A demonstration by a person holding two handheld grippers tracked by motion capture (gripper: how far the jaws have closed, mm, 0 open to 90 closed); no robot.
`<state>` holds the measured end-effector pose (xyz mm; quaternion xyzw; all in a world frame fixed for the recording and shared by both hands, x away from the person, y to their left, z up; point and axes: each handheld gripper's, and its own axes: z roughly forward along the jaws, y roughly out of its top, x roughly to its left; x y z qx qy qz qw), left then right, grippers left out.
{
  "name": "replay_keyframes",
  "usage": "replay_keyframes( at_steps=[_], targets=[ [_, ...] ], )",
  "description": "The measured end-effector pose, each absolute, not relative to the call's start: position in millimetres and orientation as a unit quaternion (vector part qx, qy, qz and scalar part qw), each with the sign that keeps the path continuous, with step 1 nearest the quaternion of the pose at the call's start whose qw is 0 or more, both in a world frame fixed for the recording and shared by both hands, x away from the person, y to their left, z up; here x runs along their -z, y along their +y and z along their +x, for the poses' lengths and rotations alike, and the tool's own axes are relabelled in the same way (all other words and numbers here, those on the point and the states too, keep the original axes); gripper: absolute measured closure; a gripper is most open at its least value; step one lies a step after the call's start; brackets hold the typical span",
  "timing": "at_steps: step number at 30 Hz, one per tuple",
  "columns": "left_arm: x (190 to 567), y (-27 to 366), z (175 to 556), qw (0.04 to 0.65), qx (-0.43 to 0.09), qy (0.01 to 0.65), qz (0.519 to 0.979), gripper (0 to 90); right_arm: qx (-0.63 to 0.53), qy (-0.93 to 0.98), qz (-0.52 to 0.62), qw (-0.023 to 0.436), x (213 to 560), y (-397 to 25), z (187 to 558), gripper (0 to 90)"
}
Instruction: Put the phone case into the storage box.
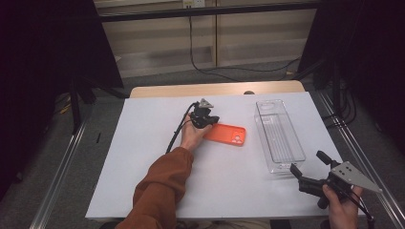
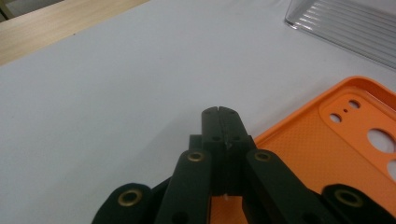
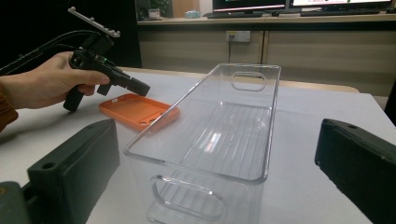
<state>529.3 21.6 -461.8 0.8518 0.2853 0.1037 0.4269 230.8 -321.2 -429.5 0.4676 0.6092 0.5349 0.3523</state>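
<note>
An orange phone case [image 1: 229,134] lies inside-up on the white table top, near the middle. My left gripper [image 1: 213,119] hovers at the case's left end with its jaws pressed together and nothing between them. In the left gripper view the tips [image 2: 219,112] sit just off the edge of the case [image 2: 336,140]. A clear plastic bin [image 1: 278,136] stands empty to the right of the case. My right gripper [image 1: 309,163] is open at the bin's near end. Its fingers [image 3: 74,163] spread wider than the bin [image 3: 219,135]. Beyond the bin are the case [image 3: 135,111] and the left gripper [image 3: 140,87].
A white sheet [image 1: 143,167] covers most of the wooden table [image 1: 157,90], whose far edge shows bare. Metal rails run along both sides on the floor. Shelving and a hanging cable [image 1: 193,43] stand behind the table.
</note>
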Motion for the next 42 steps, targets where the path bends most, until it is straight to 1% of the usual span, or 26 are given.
replay_keyframes(
  at_steps=[6,31,42],
  targets=[
    [462.1,23.2,522.4,0.428,-0.113,0.285,0.850,90.0,-0.535,0.609,0.468,0.353,429.5,-321.3,231.1,0.0],
    [460.4,34.6,502.2,0.427,-0.106,0.267,0.858,90.0,-0.535,0.608,0.468,0.353,429.5,-320.9,231.3,0.0],
    [460.7,37.8,493.0,0.431,-0.095,0.264,0.858,90.0,-0.535,0.609,0.467,0.353,429.5,-320.8,231.0,0.0]
  ],
)
